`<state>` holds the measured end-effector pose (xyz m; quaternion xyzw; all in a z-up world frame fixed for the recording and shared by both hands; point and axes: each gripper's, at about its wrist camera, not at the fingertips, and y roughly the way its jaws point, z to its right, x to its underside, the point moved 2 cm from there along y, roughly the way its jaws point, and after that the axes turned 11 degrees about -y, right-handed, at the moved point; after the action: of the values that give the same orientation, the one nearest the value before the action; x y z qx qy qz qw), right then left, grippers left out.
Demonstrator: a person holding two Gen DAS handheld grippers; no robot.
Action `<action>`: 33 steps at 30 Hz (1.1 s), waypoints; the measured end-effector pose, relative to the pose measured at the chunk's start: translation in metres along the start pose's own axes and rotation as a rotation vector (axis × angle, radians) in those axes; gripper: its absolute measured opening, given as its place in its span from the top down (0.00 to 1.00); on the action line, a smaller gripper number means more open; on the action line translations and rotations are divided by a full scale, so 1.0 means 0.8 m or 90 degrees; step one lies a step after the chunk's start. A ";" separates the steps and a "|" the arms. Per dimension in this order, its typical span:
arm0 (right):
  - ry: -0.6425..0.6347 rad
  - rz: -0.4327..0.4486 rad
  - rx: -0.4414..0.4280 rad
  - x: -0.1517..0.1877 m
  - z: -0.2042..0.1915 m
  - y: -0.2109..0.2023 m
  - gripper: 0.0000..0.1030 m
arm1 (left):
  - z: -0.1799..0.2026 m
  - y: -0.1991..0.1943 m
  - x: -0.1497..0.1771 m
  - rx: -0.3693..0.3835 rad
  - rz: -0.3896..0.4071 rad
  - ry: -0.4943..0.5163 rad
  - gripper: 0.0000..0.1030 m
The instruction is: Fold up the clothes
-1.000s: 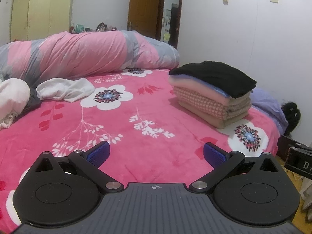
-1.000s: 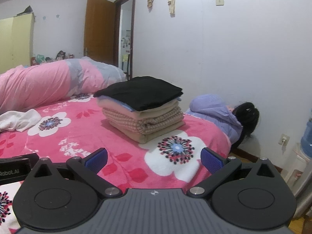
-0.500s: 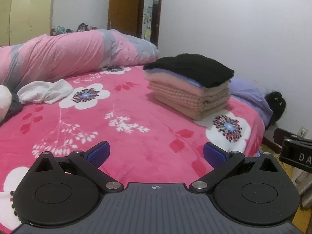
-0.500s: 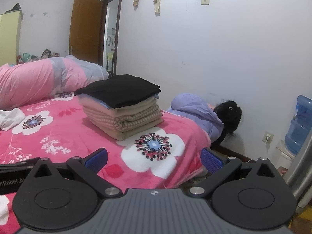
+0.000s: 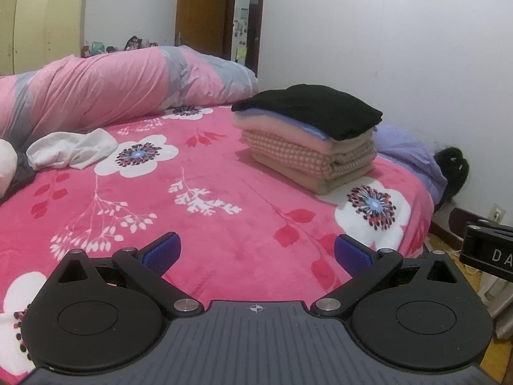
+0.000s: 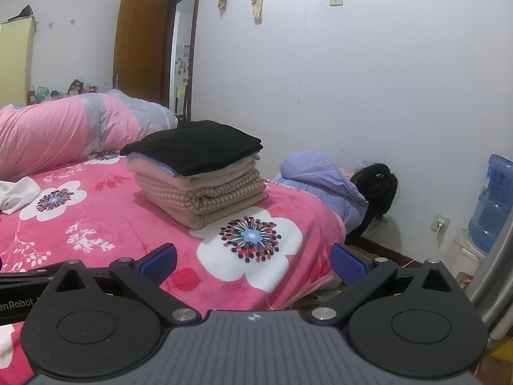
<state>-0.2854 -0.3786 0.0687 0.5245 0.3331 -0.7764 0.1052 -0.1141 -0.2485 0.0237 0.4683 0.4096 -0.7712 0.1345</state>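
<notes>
A stack of folded clothes [image 5: 307, 147] [image 6: 198, 179] sits near the right edge of the pink floral bed, with a black garment [image 5: 314, 109] on top. A crumpled white garment [image 5: 70, 149] [image 6: 16, 194] lies unfolded at the far left. My left gripper [image 5: 255, 253] hovers low over the bedspread, open and holding nothing, well short of the stack. My right gripper [image 6: 253, 261] is open and holding nothing near the bed's right corner. Its black body [image 5: 490, 253] shows at the right edge of the left wrist view.
A rolled pink and grey duvet [image 5: 112, 89] lies across the head of the bed. A person in a lilac jacket [image 6: 323, 186] lies low beside the bed against the wall. A blue water bottle [image 6: 490, 202] stands at the far right. Bare bedspread [image 5: 224, 192] spreads between the garments.
Both views swung to the right a second ago, shifting the stack leftward in frame, then held steady. Both grippers stayed open.
</notes>
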 end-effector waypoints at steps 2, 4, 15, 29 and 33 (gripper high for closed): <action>0.000 0.001 -0.001 0.000 0.000 0.000 0.00 | -0.001 -0.001 0.000 -0.001 0.001 -0.001 0.00; 0.001 0.002 -0.003 0.000 -0.001 -0.001 0.00 | -0.001 0.000 -0.001 -0.003 0.001 -0.002 0.00; -0.001 0.001 -0.007 0.000 -0.002 -0.001 0.00 | -0.003 -0.001 -0.002 -0.004 0.000 -0.005 0.00; 0.001 0.003 -0.006 -0.001 -0.003 -0.001 0.00 | -0.006 0.000 -0.003 -0.006 0.001 -0.005 0.00; 0.000 0.003 -0.007 -0.002 -0.003 -0.001 0.00 | -0.006 0.000 -0.003 -0.007 0.001 -0.003 0.00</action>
<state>-0.2834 -0.3769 0.0696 0.5249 0.3363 -0.7741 0.1102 -0.1098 -0.2455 0.0245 0.4662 0.4129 -0.7700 0.1388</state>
